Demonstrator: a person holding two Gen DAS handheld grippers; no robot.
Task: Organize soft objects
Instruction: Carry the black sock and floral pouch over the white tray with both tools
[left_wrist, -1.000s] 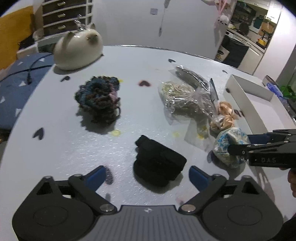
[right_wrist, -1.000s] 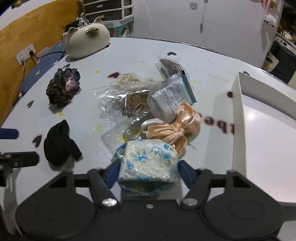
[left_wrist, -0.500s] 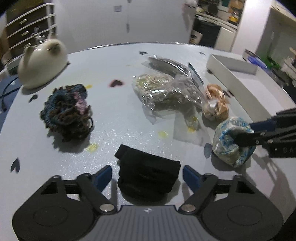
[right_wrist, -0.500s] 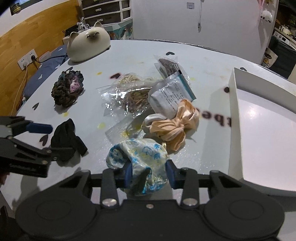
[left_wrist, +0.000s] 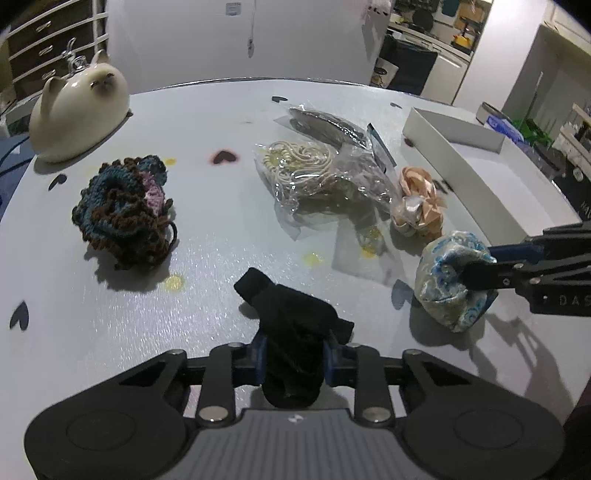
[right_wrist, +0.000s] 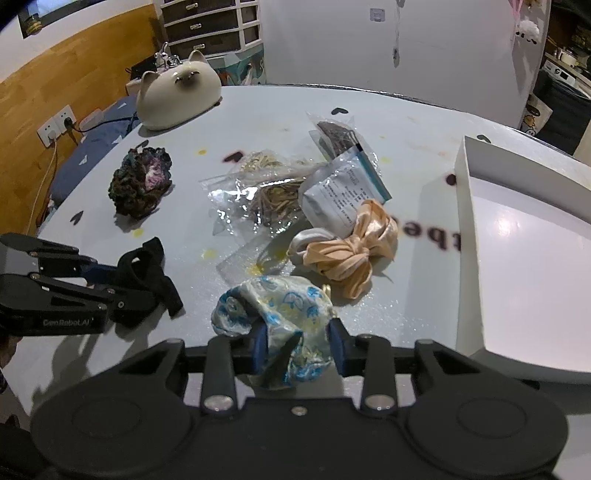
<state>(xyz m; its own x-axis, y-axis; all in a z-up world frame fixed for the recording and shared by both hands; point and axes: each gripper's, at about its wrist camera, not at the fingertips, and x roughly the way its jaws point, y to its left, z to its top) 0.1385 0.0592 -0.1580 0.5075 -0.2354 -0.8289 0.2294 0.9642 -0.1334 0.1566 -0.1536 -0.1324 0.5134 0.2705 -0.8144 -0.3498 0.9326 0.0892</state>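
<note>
My left gripper (left_wrist: 293, 356) is shut on a black fabric piece (left_wrist: 291, 325) at the table's near edge; it also shows in the right wrist view (right_wrist: 147, 273). My right gripper (right_wrist: 297, 341) is shut on a blue-and-white floral scrunchie (right_wrist: 277, 306), seen from the side in the left wrist view (left_wrist: 448, 277). A peach satin scrunchie (right_wrist: 351, 247) lies just beyond it. A dark crocheted scrunchie (left_wrist: 125, 206) lies to the left. A white tray (right_wrist: 517, 236) stands on the right.
Clear plastic bags of hair ties (left_wrist: 325, 177) and a white packet (right_wrist: 340, 195) lie mid-table. A cream cat-shaped ceramic figure (left_wrist: 77, 107) stands at the back left. The round grey table (left_wrist: 221, 229) carries small heart marks.
My left gripper has closed on the black fabric piece. My right gripper has tightened on the floral scrunchie and lifted it slightly.
</note>
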